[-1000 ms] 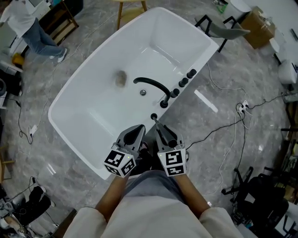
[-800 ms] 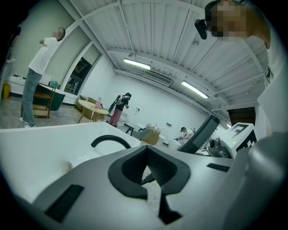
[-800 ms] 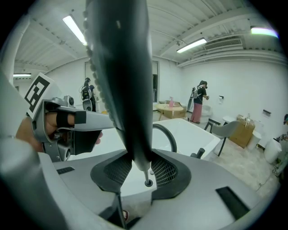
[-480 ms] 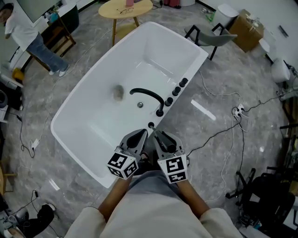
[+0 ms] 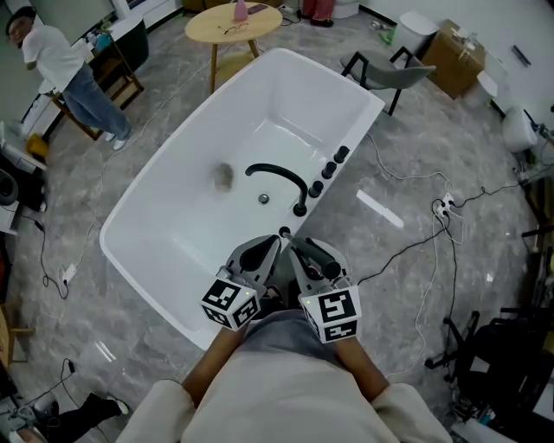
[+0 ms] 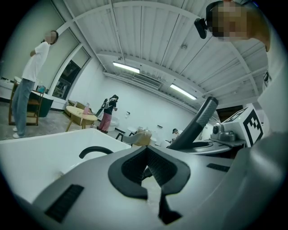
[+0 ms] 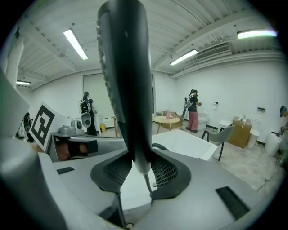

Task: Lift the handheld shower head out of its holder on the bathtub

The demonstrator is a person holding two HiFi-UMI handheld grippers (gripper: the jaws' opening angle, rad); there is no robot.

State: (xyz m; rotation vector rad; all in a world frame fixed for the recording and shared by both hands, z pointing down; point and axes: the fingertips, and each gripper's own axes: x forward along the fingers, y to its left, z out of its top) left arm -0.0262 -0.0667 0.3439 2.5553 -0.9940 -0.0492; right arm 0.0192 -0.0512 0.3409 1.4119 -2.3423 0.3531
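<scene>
A white bathtub [image 5: 173, 260] fills the middle of the head view, with a black curved faucet [image 5: 279, 177], black knobs [image 5: 329, 169] and a small black holder [image 5: 285, 232] on its near rim. Just in front of the holder, my right gripper [image 5: 303, 247] is shut on the black shower head [image 5: 313, 253]. In the right gripper view the shower head [image 7: 126, 81] stands upright between the pads of the right gripper [image 7: 139, 168], a thin hose [image 7: 146, 179] trailing from its base. My left gripper [image 5: 268, 244] sits beside it, shut and empty [image 6: 145, 152]; the shower head [image 6: 195, 123] shows to its right.
A round wooden table [image 5: 234, 22], a grey chair [image 5: 394, 65] and a cardboard box [image 5: 459, 52] stand beyond the tub. Cables [image 5: 433, 225] trail over the marble floor at the right. A person [image 5: 65, 73] stands at the far left.
Both grippers have risen, the right one with the shower head in it; its lower end now sits clear of the holder. The jaws have kept their states.
</scene>
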